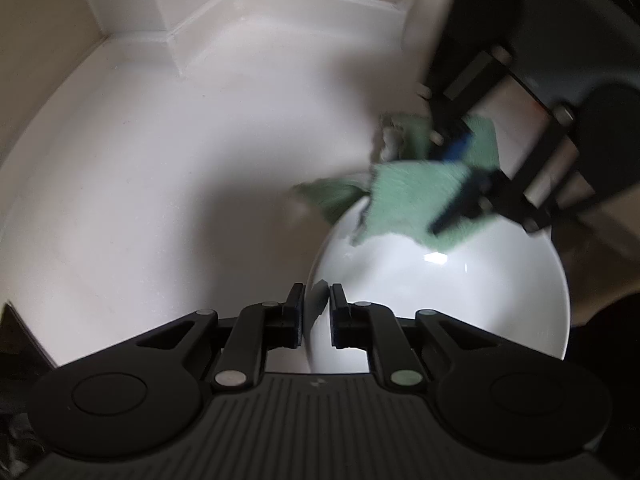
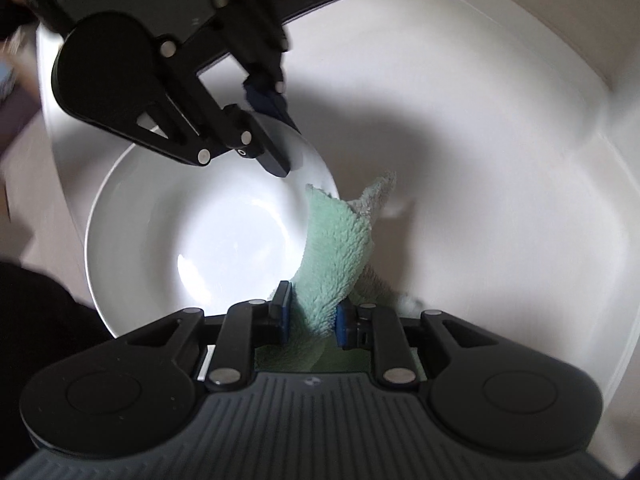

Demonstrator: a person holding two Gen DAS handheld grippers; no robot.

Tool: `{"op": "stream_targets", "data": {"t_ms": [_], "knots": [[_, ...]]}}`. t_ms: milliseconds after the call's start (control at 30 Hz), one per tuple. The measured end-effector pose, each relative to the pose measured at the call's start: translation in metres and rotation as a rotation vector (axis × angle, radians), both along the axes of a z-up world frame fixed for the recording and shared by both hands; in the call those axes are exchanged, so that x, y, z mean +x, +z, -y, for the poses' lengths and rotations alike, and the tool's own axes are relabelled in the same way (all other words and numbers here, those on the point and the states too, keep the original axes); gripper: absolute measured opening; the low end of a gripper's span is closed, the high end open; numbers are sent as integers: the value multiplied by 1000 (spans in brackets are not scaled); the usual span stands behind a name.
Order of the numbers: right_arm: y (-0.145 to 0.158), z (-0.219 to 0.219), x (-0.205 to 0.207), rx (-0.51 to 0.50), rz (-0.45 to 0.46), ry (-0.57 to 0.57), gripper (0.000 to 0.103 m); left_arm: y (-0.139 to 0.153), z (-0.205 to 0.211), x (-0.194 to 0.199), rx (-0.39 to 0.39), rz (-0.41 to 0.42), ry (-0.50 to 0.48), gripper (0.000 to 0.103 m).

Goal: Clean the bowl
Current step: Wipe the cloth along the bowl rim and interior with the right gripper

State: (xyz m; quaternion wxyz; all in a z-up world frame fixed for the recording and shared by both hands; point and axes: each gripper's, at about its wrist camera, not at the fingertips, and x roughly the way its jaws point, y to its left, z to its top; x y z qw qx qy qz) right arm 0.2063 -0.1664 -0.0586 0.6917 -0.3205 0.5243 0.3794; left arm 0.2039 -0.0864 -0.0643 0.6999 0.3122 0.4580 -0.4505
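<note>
A white bowl (image 1: pixel 440 300) (image 2: pixel 200 220) is in a white sink (image 1: pixel 160 160) (image 2: pixel 480 160), near the sink's edge. My left gripper (image 1: pixel 318 308) (image 2: pixel 280 132) straddles the bowl's rim with one finger inside and one outside. The pads look slightly apart from the rim, so it is open. My right gripper (image 2: pixel 313 316) (image 1: pixel 460 178) is shut on a fluffy green cloth (image 2: pixel 340 240) (image 1: pixel 412 196). The cloth hangs over the bowl's rim opposite my left gripper, partly inside the bowl and partly on the sink bottom. The bowl's inside looks glossy and bare.
The sink's raised walls and a stepped corner ledge (image 1: pixel 172 20) close off the far side. Past the sink's edge by the bowl lies brown floor (image 1: pixel 592 248). A dark sleeve (image 2: pixel 40 312) shows at the lower left of the right wrist view.
</note>
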Motion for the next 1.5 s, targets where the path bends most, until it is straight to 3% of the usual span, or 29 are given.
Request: {"op": "stream_targets", "data": {"t_ms": [100,233,300,500,667,833,1067,1200,1433,1500], "knots": [[4,-17,15,18,25,56,17,-1,-7,-5,-26,-6,14,8],[5,-26,29,79,-10,20,18,-2,-14,-12,-49,7,88,8],[5,-17,27,81,-12,-44,17,-2,-19,-13,-68,4,130,9],[4,32,4,140,-63,-381,15,-4,-34,-16,-118,-1,250,10],[7,46,-22,177,-40,-488,15,-5,-36,-19,-125,-3,253,11],[5,39,-23,171,-31,-449,16,6,-36,-9,-88,-7,172,11],[4,27,-13,106,-32,-256,17,-1,-8,0,-44,-35,122,14],[5,15,1,71,-8,-157,17,-2,-6,-7,-5,-3,116,12],[8,2,27,158,-6,-193,17,-3,-18,-12,-46,-8,217,12],[7,15,21,162,-26,-288,15,-4,-22,-14,-65,-5,262,13]]}}
